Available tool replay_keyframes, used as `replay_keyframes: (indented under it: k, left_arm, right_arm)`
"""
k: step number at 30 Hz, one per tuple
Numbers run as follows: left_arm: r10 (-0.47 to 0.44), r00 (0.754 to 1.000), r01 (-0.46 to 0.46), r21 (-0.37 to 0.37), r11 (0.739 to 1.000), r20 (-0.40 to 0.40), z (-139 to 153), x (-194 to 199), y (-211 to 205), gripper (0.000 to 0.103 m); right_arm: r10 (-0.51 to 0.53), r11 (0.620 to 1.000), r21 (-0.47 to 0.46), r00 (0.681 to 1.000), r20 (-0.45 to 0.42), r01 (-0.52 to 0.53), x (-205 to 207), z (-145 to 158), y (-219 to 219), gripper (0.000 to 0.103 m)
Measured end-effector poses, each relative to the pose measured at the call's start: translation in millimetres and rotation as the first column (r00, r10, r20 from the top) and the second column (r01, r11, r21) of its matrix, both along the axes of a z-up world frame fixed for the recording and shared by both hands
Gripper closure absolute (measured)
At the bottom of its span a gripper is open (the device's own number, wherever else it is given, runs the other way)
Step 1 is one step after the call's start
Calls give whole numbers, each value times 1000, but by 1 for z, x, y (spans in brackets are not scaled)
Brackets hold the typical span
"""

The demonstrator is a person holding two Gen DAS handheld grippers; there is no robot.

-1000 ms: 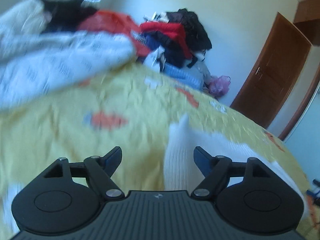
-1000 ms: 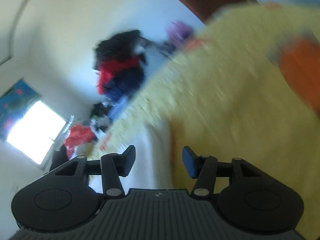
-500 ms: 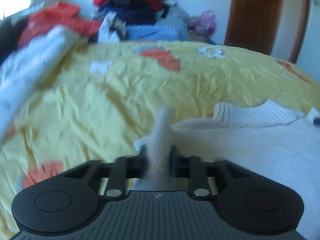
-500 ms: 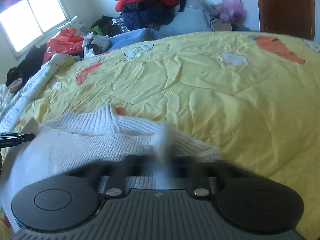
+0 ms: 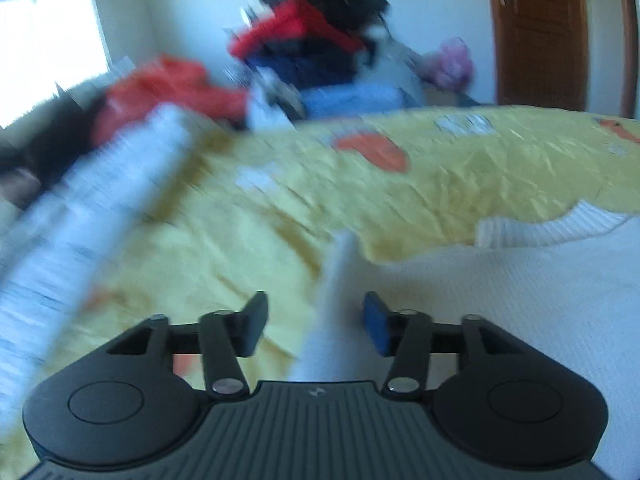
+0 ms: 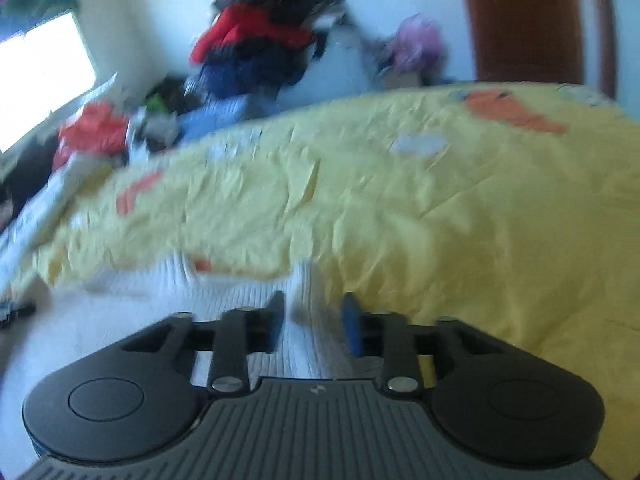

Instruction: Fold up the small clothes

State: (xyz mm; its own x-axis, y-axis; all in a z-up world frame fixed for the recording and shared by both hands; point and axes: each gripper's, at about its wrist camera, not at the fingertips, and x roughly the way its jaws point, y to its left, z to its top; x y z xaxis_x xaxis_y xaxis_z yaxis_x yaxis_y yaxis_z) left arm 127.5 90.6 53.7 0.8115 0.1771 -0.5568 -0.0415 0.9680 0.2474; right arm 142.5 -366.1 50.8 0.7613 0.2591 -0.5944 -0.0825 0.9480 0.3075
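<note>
White sweater (image 5: 520, 300) on yellow bedspread (image 5: 440, 184); we see no legible writing. Left gripper (image 5: 314, 320), right gripper (image 6: 312, 322): jaws opening, sweater folds between, ungripped.

Daylight from window (image 5: 48, 48) at far left, blown out to white in both views. Room bright, cool blue cast. Heavy motion blur on clothes pile (image 5: 316, 44) and left bedding; yellow bed cover (image 6: 440, 220) sharper at right. Near black hand-held gripper bodies crisp. Fisheye bends door (image 5: 540, 32), darkens corners.
</note>
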Motion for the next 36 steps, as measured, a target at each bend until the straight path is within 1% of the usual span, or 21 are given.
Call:
replay_keyframes:
  k: [1, 2, 4, 6, 8, 10, 11, 13, 16, 19, 21, 22, 24, 25, 27, 28, 30, 31, 32, 34, 36]
  left_arm:
    - [-7, 998, 6, 21, 1000, 58, 7, -10, -3, 42]
    - [-32, 994, 29, 26, 999, 105, 13, -18, -7, 28]
    - [-99, 983, 96, 27, 995, 152, 16, -25, -22, 17]
    - [-146, 983, 140, 55, 989, 109, 8, -17, -41, 17]
    - [-147, 989, 146, 70, 987, 8, -14, 2, -54, 17]
    - [-129, 990, 134, 71, 988, -61, -40, 16, -54, 16]
    - [-135, 991, 135, 34, 990, -11, -45, 13, -47, 16]
    - [-115, 993, 114, -20, 993, -37, -44, 18, -38, 11]
    - [-110, 992, 103, -96, 990, -62, -44, 26, -25, 9]
    - [-99, 995, 97, -66, 993, -28, -44, 18, -32, 9]
    - [-53, 997, 53, -2, 999, 60, -35, -5, -37, 8]
    - [-13, 991, 11, 13, 1000, 130, -28, -23, -34, 8]
    - [9, 974, 6, -67, 998, 225, -15, -64, -20, 8]
    - [9, 970, 30, -154, 988, 244, -10, -89, -8, 8]
    - [20, 971, 56, -306, 950, 240, -9, -125, 12, 8]
    - [13, 975, 74, -380, 922, 221, -12, -141, 21, 8]
    - [-12, 985, 94, -473, 876, 174, -22, -161, 30, 8]
    - [-33, 989, 100, -486, 868, 144, -29, -166, 31, 8]
    - [-41, 992, 95, -475, 875, 122, -33, -167, 30, 8]
    - [-20, 996, 52, -405, 913, 81, -42, -165, 25, 8]
    - [-21, 999, 7, -411, 912, -28, -55, -151, 26, 8]
  right_arm:
    - [-9, 1000, -11, 999, 53, 10, -12, 9, 0, 57]
    - [-2, 1000, -18, 994, 105, 4, -25, 20, 2, 55]
    - [33, 999, 7, 990, 141, -34, -40, 30, 10, 43]
    - [109, 994, -8, 986, 127, -109, -43, 27, 29, 32]
    - [156, 984, -107, 983, 96, -145, -36, 13, 52, 31]
    - [136, 971, -205, 990, 37, -126, -23, -7, 64, 31]
    - [116, 969, -222, 993, 6, -112, -18, -19, 63, 30]
    - [95, 984, -156, 995, 27, -89, -18, -21, 54, 30]
    - [98, 987, -134, 995, 30, -93, -18, -24, 51, 29]
    - [101, 986, -139, 995, 27, -96, -17, -26, 54, 28]
    - [97, 986, -139, 995, 33, -92, -21, -25, 54, 28]
    - [95, 986, -140, 995, 38, -88, -23, -25, 54, 28]
    - [90, 986, -143, 995, 44, -83, -23, -26, 56, 28]
    - [87, 987, -143, 995, 48, -80, -24, -26, 55, 28]
    - [87, 987, -141, 995, 49, -79, -24, -24, 55, 28]
    - [87, 987, -139, 995, 50, -79, -24, -24, 55, 28]
    - [87, 988, -132, 995, 49, -80, -23, -24, 54, 28]
    - [87, 988, -130, 995, 49, -80, -23, -24, 54, 28]
    - [88, 989, -127, 995, 49, -81, -23, -24, 54, 28]
    - [88, 989, -122, 995, 50, -81, -23, -24, 53, 28]
    - [88, 989, -121, 995, 50, -81, -23, -24, 53, 28]
